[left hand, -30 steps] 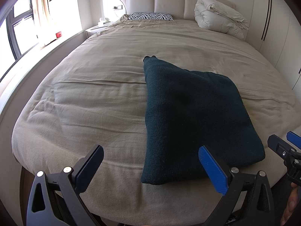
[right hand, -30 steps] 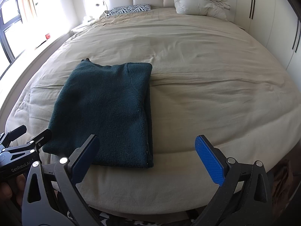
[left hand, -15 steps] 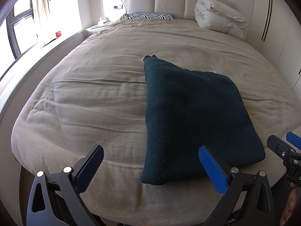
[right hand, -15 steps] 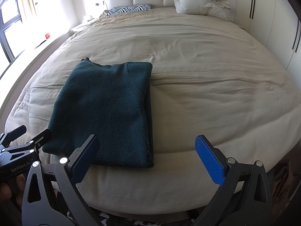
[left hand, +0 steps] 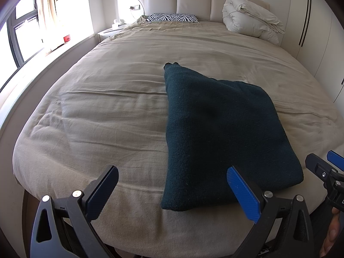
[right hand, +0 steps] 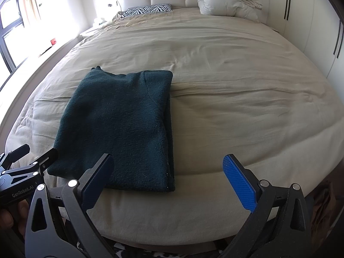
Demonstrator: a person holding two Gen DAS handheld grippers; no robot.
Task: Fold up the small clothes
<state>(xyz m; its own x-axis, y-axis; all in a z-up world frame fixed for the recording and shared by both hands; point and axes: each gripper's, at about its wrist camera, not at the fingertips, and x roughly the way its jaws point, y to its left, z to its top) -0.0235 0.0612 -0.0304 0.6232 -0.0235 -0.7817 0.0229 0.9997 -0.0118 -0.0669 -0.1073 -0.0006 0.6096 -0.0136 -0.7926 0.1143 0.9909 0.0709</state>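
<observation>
A dark teal knit garment (left hand: 221, 126) lies folded into a rough rectangle near the foot of the beige bed (left hand: 103, 111); the right wrist view shows the same garment (right hand: 122, 124) left of centre. My left gripper (left hand: 174, 191) hovers open at the bed's near edge, off the garment's near left corner, holding nothing. My right gripper (right hand: 169, 178) is open too, over the garment's near right corner, empty. Each gripper appears at the edge of the other's view: the right gripper (left hand: 322, 167) and the left gripper (right hand: 28, 157).
A rolled white duvet (left hand: 251, 19) and a zebra-print pillow (left hand: 172, 18) lie by the padded headboard (left hand: 178, 2). Windows and a sill (left hand: 43, 56) run along the left, white wardrobe doors (left hand: 316, 32) along the right. A hand (left hand: 331, 234) holds the right gripper.
</observation>
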